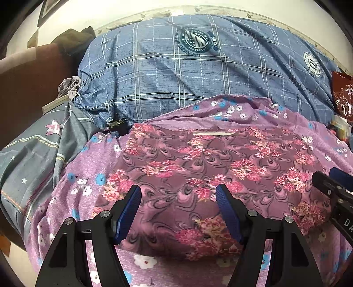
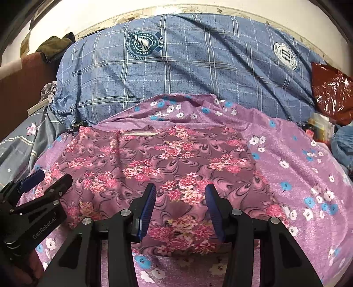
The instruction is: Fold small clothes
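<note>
Black gripper arms with blue ribbed fingers fill the foreground of each wrist view. Left gripper: fingers spread wide, gripping nothing, above the near edge of the floral garment. Right gripper: fingers parted less widely, likewise empty, over the same near edge. Garment: mauve cloth with pink flower clusters, lying flat and roughly rectangular, a pale slit near its far edge. It rests on a lilac blanket printed with blue and white flowers, spread across a bed. Behind it lies a bulky blue plaid quilt bearing round emblems. Left: grey striped bedding with stars. Right: a red plastic bag. Background: a pale wall.
</note>
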`<state>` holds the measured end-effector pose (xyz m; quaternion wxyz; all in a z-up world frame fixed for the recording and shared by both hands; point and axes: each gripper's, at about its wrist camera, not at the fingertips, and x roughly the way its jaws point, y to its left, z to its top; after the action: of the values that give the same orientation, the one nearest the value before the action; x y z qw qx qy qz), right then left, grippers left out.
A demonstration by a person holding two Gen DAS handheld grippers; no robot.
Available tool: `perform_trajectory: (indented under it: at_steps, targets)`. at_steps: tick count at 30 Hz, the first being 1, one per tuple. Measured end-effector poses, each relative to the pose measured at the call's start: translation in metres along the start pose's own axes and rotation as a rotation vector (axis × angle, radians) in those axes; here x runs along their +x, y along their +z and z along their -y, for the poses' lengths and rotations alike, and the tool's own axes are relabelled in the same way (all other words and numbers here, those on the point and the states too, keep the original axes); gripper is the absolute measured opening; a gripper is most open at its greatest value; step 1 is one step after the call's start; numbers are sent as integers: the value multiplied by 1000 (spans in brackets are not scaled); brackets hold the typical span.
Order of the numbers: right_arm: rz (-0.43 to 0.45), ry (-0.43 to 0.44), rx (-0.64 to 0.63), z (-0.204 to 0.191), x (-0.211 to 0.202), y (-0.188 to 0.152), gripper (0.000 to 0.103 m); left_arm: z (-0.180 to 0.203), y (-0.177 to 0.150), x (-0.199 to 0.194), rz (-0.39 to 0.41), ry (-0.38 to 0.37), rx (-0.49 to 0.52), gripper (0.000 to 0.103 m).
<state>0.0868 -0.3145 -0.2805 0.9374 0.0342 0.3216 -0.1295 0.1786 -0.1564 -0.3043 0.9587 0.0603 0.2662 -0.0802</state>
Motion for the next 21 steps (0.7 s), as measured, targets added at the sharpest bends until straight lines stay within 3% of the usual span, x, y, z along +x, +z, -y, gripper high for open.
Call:
perform_trajectory:
  at_steps: [21]
  targets:
    - [-5, -73, -40, 20, 0, -1, 48, 40, 3, 9, -2, -26, 51, 70]
